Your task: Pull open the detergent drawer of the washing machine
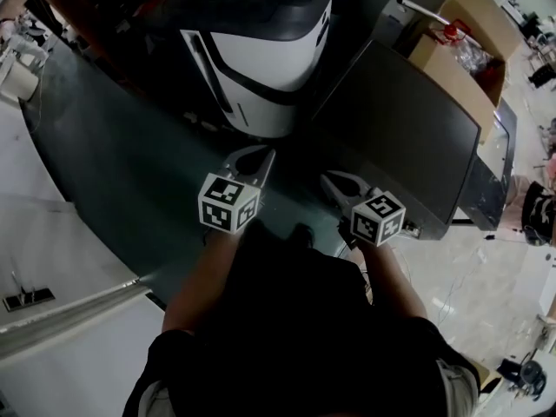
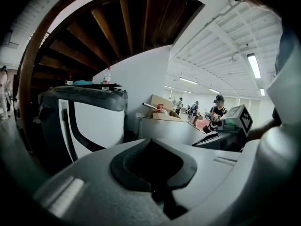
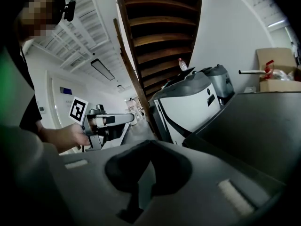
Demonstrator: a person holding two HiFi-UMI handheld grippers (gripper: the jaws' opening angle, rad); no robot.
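Observation:
No detergent drawer shows in any view. A white appliance with a dark top and a curved dark stripe (image 1: 269,68) (image 2: 94,121) (image 3: 188,107) stands ahead on the floor. To its right is a dark grey box-shaped machine with a flat top (image 1: 400,137) (image 3: 254,126). My left gripper (image 1: 261,156) (image 2: 151,142) is shut and holds nothing; it hangs in the air short of the white appliance. My right gripper (image 1: 330,181) (image 3: 149,142) is also shut and bare, and it hovers by the near left corner of the dark machine. Neither touches anything.
A cardboard box (image 1: 469,50) (image 3: 277,65) with a red-topped item sits behind the dark machine. A wooden stair underside (image 2: 117,27) arches overhead. People stand far off in the left gripper view. A white surface (image 1: 52,259) lies at my left.

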